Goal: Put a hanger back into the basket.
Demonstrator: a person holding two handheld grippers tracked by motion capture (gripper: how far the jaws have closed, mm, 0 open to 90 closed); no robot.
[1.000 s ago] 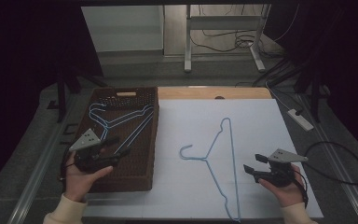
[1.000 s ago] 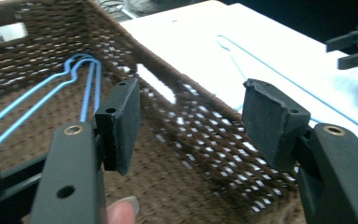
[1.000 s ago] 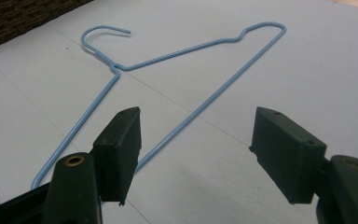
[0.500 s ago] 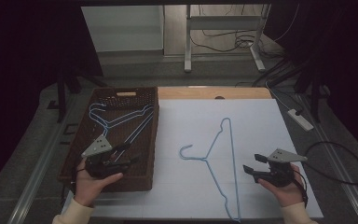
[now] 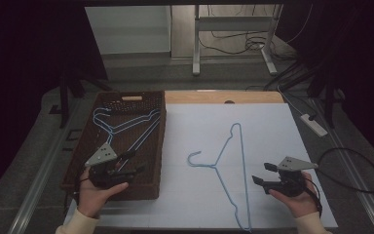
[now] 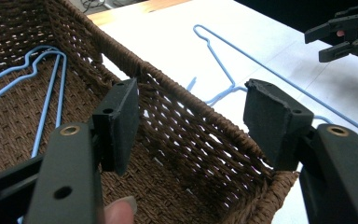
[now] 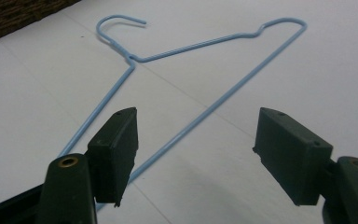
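A light blue wire hanger lies flat on the white table cover, hook toward the left. My right gripper hovers open just right of it, jaws pointing at its lower bar, nothing between them. A brown wicker basket stands at the left with blue hangers lying inside. My left gripper is open over the basket's near right part, jaws facing the basket's wall. The right gripper also appears far off in the left gripper view.
A bare wooden strip runs along the table's far edge. A white power strip and a black cable loop lie right of the cover. Metal desk legs and cables stand beyond the table on the floor.
My left gripper has drawn back toward the near end of the basket and a little right. The right gripper and the hanger on the cover have stayed put.
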